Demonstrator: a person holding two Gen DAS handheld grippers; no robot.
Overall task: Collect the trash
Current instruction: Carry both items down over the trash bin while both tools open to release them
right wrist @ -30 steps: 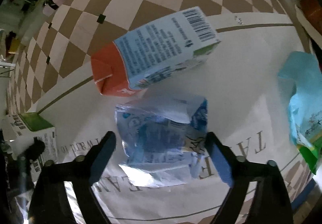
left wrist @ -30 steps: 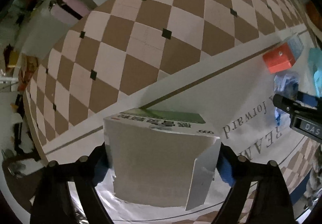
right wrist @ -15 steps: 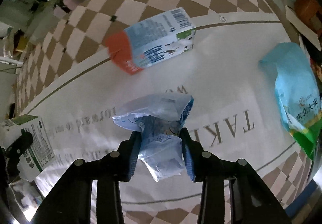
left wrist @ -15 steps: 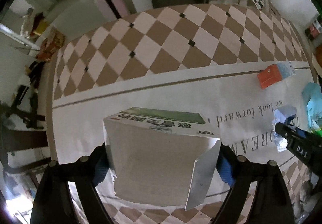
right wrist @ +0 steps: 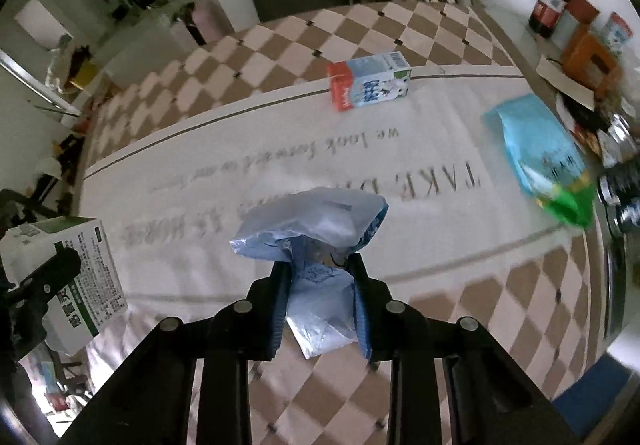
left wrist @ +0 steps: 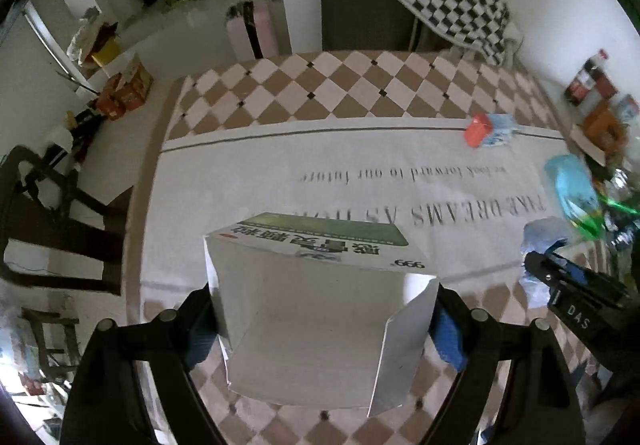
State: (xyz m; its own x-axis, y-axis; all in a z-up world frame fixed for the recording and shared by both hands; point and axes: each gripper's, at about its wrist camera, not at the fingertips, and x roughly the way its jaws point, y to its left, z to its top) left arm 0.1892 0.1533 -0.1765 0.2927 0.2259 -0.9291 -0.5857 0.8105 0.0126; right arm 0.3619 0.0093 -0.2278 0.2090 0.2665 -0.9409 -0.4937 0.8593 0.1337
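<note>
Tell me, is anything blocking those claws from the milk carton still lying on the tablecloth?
Nothing on the cloth blocks the milk carton. But both are full: the left gripper is clamped on a white box, the right gripper on a crumpled blue bag.

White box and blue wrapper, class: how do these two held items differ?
The white box is rigid and square-edged; the blue wrapper is crumpled. The box spreads the left claw wide; the wrapper sits pinched in the nearly closed right claw. Both hang above the table.
</note>
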